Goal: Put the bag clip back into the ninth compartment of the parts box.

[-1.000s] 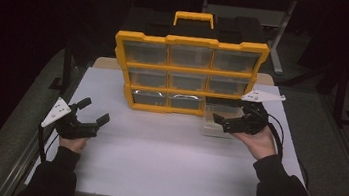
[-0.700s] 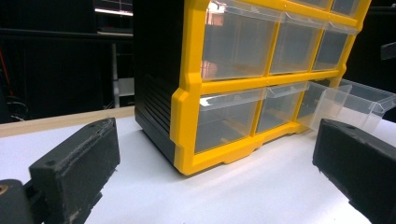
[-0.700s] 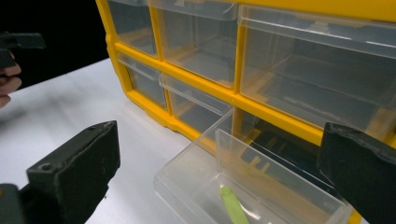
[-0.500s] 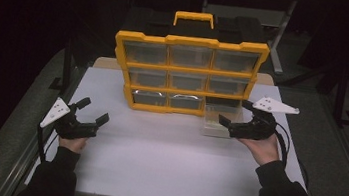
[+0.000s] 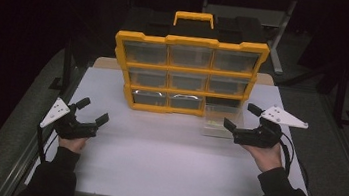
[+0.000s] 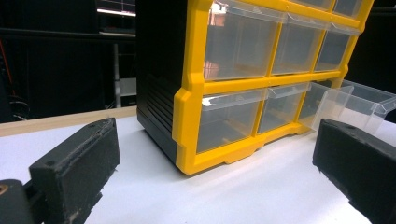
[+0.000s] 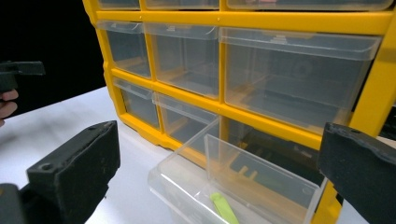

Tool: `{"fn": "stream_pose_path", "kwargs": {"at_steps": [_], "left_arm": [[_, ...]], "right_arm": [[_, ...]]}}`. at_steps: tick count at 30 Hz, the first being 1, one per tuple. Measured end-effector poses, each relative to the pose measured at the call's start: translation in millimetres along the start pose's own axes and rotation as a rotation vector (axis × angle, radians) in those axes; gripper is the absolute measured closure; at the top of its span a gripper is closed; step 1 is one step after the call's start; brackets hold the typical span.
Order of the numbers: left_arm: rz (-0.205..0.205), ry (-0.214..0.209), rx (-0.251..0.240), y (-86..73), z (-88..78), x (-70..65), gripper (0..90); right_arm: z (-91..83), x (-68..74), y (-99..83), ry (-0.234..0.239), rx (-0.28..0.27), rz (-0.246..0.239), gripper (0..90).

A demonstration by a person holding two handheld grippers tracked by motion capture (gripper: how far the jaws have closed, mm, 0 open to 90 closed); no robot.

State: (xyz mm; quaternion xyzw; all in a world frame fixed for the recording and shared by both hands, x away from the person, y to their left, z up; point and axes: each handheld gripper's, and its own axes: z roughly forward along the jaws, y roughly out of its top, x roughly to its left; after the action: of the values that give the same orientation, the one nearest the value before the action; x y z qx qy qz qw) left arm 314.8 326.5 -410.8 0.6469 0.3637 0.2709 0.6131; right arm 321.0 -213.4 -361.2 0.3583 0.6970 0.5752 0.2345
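A yellow organizer [image 5: 188, 74] with clear drawers stands upright at the back of the white table [image 5: 154, 166]. One clear drawer [image 5: 219, 121] is out of its bottom right slot and rests on the table in front of it. A small yellow-green piece [image 7: 223, 207] lies inside that drawer [image 7: 243, 186]. My right gripper [image 5: 241, 117] is open just right of the drawer, holding nothing, and its jaws straddle the drawer in the right gripper view. My left gripper [image 5: 93, 109] is open and empty at the table's left, facing the organizer [image 6: 233, 93].
The organizer's other drawers look shut, and its yellow carry handle [image 5: 194, 18] sticks up on top. The table's edges lie close outside each hand. Dark floor and a metal frame [image 5: 279, 45] lie behind.
My right gripper has eased slightly to the right and back toward the person, away from the pulled-out drawer. The left gripper has stayed where it was.
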Motion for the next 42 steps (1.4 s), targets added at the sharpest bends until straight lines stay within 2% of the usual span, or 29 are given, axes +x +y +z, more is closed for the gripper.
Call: {"fn": "stream_pose_path", "kwargs": {"at_steps": [10,14,21,33,42], "left_arm": [[0.002,0.002,0.0,0.4,-0.6,-0.4,0.3],[0.003,0.0,0.0,0.4,-0.7,-0.7,0.3],[0.004,0.004,-0.003,0.7,-1.2,-0.8,0.4],[0.005,0.0,0.001,0.2,-1.2,-1.8,0.3],[0.007,-0.005,0.003,-0.4,0.7,-1.9,0.4]], "right_arm": [[-8.6,-1.6,-16.4,-0.024,-0.028,0.01,0.0],[-11.7,-1.8,-27.4,-0.044,-0.031,0.004,0.0],[-18.9,-5.9,-43.6,-0.083,-0.04,0.026,0.0],[-29.7,-3.8,-59.7,-0.116,-0.073,0.009,0.0],[-32.0,-7.0,-70.5,-0.148,-0.044,0.043,0.0]]}}
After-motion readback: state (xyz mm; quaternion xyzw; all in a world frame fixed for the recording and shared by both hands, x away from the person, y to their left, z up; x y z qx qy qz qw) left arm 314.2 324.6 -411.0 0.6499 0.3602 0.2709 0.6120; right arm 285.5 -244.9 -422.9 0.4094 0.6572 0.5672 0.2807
